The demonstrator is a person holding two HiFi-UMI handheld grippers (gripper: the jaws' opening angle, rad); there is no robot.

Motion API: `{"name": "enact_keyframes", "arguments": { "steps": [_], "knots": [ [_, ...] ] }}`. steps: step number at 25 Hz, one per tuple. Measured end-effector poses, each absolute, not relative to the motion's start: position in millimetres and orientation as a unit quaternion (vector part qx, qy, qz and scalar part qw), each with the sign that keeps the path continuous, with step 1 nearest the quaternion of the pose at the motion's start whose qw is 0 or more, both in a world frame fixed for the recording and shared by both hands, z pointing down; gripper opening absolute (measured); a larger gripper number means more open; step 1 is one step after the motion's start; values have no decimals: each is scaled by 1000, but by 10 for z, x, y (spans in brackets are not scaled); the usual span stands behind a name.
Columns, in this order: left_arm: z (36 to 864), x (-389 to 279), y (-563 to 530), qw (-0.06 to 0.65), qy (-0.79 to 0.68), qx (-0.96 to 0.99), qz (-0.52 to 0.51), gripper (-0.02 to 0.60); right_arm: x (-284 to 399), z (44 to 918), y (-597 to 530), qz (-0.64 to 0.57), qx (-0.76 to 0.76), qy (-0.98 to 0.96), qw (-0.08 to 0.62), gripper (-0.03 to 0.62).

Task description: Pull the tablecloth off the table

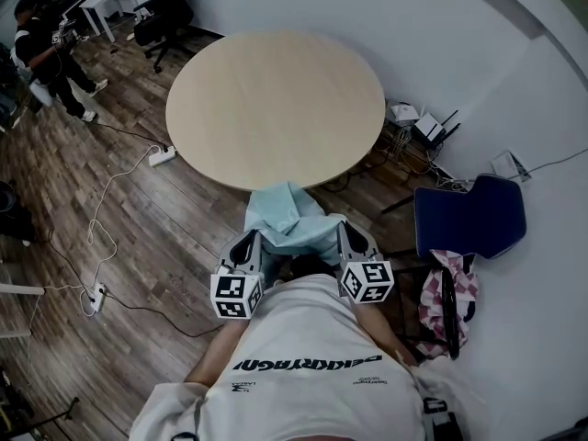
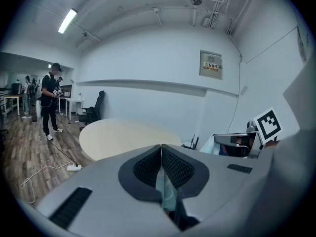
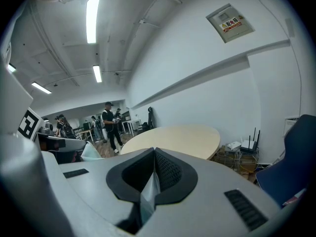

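The round beige table (image 1: 276,99) stands bare in the head view. The pale blue tablecloth (image 1: 289,219) hangs bunched off its near edge, drawn up between my two grippers close to my chest. My left gripper (image 1: 246,246) is shut on one side of the cloth and my right gripper (image 1: 354,242) on the other. In the left gripper view the left gripper (image 2: 161,149) has its pads together with a strip of cloth (image 2: 166,191) pinched between them. In the right gripper view the right gripper (image 3: 154,154) likewise clamps a fold of cloth (image 3: 147,196). The table top (image 2: 123,135) (image 3: 182,135) lies beyond both.
A blue chair (image 1: 470,214) stands at my right, with a checkered pink cloth (image 1: 446,292) on a stand below it. Routers and cables (image 1: 427,127) lie behind the table. A power strip (image 1: 163,156) and cords cross the wood floor at left. A person (image 1: 50,53) stands far left.
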State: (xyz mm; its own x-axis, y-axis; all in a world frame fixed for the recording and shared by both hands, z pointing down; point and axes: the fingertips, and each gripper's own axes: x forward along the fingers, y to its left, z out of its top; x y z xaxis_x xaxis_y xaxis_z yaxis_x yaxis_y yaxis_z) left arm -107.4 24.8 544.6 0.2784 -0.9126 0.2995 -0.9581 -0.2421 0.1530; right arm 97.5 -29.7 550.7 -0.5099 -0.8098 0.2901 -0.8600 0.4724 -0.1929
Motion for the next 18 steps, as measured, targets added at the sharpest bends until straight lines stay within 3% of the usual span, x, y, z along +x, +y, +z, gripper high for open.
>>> {"name": "enact_keyframes", "arguments": {
  "steps": [18],
  "knots": [
    [5485, -1080, 256, 155, -596, 784, 76, 17, 990, 5550, -270, 157, 492, -852, 84, 34]
  ]
}}
